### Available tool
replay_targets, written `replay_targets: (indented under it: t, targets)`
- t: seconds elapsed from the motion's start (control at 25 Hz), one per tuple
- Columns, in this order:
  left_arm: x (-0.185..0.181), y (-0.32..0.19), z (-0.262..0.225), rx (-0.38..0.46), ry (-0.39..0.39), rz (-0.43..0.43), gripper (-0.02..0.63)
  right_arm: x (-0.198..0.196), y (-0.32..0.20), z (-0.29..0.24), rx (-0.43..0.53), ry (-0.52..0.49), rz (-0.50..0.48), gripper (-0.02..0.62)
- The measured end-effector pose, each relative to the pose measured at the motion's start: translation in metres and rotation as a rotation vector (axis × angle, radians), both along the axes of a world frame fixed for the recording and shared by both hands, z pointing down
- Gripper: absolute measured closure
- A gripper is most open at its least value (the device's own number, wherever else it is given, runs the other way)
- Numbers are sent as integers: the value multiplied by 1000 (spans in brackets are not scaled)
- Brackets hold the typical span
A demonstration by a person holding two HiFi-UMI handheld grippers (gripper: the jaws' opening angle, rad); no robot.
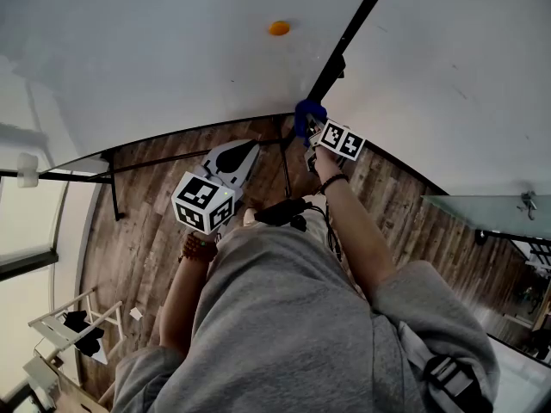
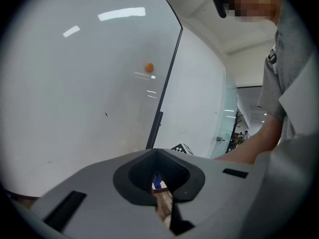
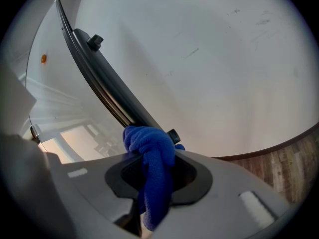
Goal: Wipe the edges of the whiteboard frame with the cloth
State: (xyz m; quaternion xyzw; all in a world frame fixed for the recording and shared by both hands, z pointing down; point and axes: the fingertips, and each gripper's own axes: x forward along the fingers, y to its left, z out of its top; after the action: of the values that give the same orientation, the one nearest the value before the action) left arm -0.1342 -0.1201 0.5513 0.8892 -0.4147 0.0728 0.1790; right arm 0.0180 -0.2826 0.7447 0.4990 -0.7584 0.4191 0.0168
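Note:
The whiteboard (image 1: 155,58) stands ahead, with an orange magnet (image 1: 278,27) on it. Its black frame edge (image 1: 349,33) runs down its right side. My right gripper (image 1: 310,132) is shut on a blue cloth (image 1: 307,114), which presses against the lower end of that edge. In the right gripper view the cloth (image 3: 151,156) bulges out of the gripper (image 3: 152,180) and touches the dark frame bar (image 3: 102,91) beside a small knob (image 3: 173,136). My left gripper (image 1: 245,151) hangs lower left, away from the frame, shut and empty (image 2: 162,198); the frame (image 2: 168,83) and magnet (image 2: 149,67) lie ahead of it.
The whiteboard's black stand bars (image 1: 112,188) cross the wooden floor (image 1: 138,248) below the board. A white rack (image 1: 65,325) sits at the lower left. A glass panel (image 1: 482,209) and a white wall (image 1: 465,67) are to the right.

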Motion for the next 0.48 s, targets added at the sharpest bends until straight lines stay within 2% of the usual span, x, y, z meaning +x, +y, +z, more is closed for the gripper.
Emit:
replay_targets:
  t: [0.32, 0.48]
  targets:
    - [-10, 7, -1, 2, -1, -35, 598, 2, 1, 25, -86, 70, -7, 480]
    - [-14, 14, -4, 11, -11, -44, 598, 9, 13, 44, -172, 135, -10, 479]
